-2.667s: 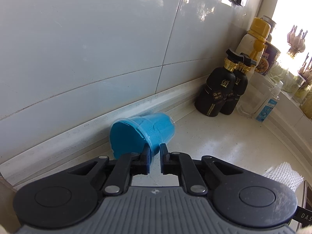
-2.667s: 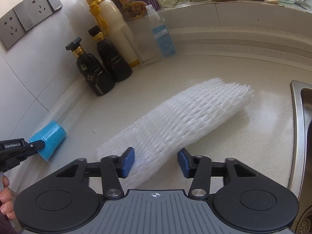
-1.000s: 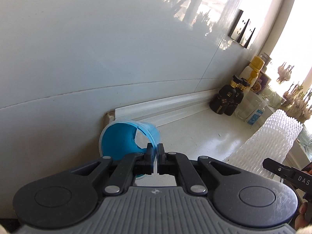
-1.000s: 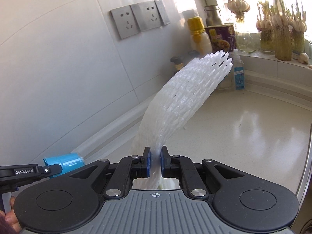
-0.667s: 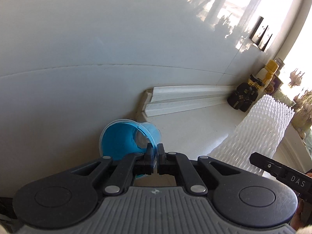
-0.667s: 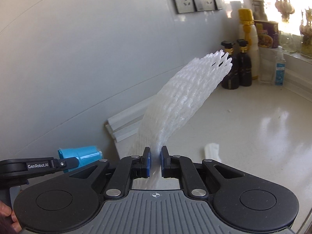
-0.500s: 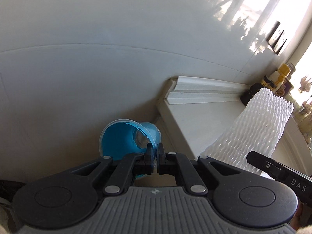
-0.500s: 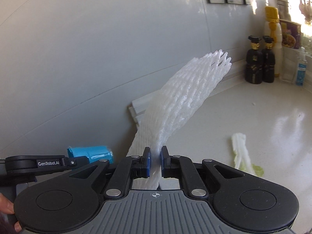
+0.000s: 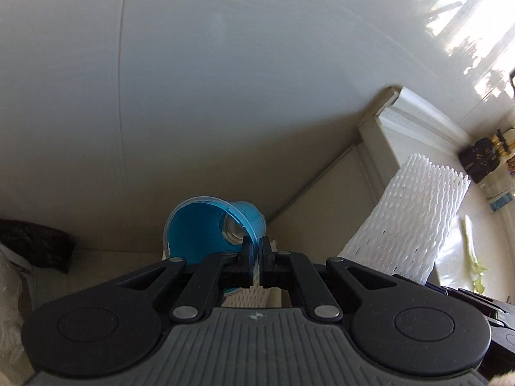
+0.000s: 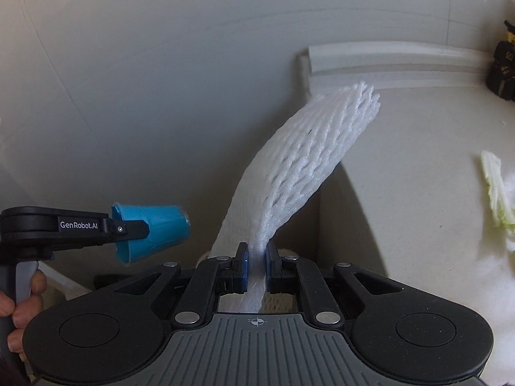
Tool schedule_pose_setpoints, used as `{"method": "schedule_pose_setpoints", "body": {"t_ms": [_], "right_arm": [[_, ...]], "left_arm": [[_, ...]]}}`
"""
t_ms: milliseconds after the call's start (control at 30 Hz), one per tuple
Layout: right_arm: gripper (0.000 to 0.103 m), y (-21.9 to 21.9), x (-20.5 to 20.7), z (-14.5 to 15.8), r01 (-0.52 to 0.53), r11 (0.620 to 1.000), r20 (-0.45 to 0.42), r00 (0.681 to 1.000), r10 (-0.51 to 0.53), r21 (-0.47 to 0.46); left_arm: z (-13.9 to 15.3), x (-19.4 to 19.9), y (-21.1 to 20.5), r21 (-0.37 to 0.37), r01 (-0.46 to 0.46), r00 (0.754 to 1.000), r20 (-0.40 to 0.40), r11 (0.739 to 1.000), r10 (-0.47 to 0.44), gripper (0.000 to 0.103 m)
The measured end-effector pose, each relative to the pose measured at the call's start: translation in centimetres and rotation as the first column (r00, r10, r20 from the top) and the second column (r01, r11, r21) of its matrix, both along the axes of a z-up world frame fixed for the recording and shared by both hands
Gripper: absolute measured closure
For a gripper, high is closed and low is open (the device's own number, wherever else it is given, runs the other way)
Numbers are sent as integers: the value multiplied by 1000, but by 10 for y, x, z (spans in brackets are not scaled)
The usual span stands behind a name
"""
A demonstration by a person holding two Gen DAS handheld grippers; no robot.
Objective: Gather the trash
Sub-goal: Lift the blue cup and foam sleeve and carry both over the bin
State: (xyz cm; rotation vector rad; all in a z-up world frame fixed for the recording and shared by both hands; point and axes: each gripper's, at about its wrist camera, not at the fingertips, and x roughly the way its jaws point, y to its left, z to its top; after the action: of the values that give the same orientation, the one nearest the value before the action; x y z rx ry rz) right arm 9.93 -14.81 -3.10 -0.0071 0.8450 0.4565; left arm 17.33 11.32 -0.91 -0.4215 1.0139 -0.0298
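My left gripper (image 9: 256,251) is shut on the rim of a blue plastic cup (image 9: 206,228), held in the air past the left end of the counter; the cup also shows in the right wrist view (image 10: 151,230). My right gripper (image 10: 256,257) is shut on a white foam net sleeve (image 10: 309,160), which arches up and to the right over the counter's end. The sleeve also shows in the left wrist view (image 9: 415,218). A dark bin bag (image 9: 35,244) lies low at the left.
The white counter (image 10: 418,167) ends at a vertical side panel below the tiled wall. A pale green vegetable scrap (image 10: 497,189) lies on the counter at right. Dark bottles (image 10: 502,64) stand at the far right by the wall.
Both grippers have swung left and down past the counter's end, carrying the cup and the foam sleeve. The floor area and a dark bag have come into view.
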Motion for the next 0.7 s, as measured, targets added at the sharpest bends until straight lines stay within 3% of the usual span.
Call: {"method": "schedule_pose_setpoints", "body": {"t_ms": [367, 700], "right_arm": [[94, 62, 16, -93, -190, 972, -223, 962, 155, -141], [94, 102, 52, -158, -277, 919, -315, 931, 184, -280]], "left_arm": [[-80, -4, -1, 4, -7, 989, -146, 1000, 7, 100], [-127, 17, -11, 44, 32, 977, -214, 999, -22, 100]]}}
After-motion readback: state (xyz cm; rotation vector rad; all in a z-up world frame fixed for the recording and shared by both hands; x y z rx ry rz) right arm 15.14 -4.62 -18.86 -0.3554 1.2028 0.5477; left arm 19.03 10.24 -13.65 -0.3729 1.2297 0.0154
